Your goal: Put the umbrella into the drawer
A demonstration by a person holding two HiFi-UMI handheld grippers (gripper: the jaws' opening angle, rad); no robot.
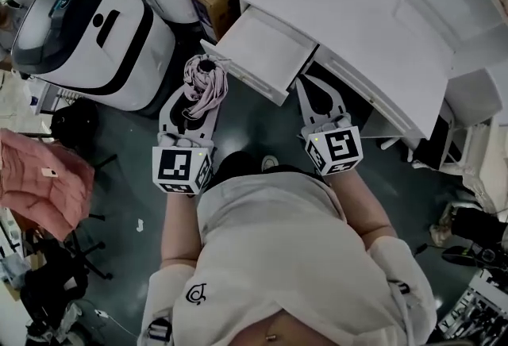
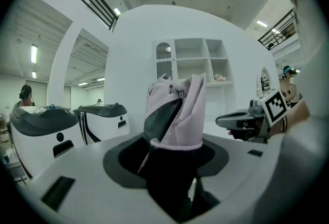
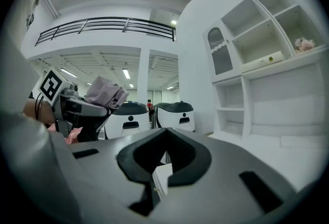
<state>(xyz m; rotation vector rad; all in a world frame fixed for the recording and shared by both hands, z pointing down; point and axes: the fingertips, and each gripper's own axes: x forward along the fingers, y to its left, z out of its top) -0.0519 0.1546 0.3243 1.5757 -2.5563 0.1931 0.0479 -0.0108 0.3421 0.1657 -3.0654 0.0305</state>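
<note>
Folded pink umbrella [image 1: 205, 86], upright in the left gripper [image 1: 193, 101], just beside the open white drawer [image 1: 262, 51]

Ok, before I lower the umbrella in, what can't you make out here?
- Drawer, back end: in the head view it is tucked under the desk top.
- Umbrella, lower end: in the left gripper view it is buried inside the left claw, which is shut on it.
- Drawer, left gripper view: not in view; the umbrella fills the middle.
</note>
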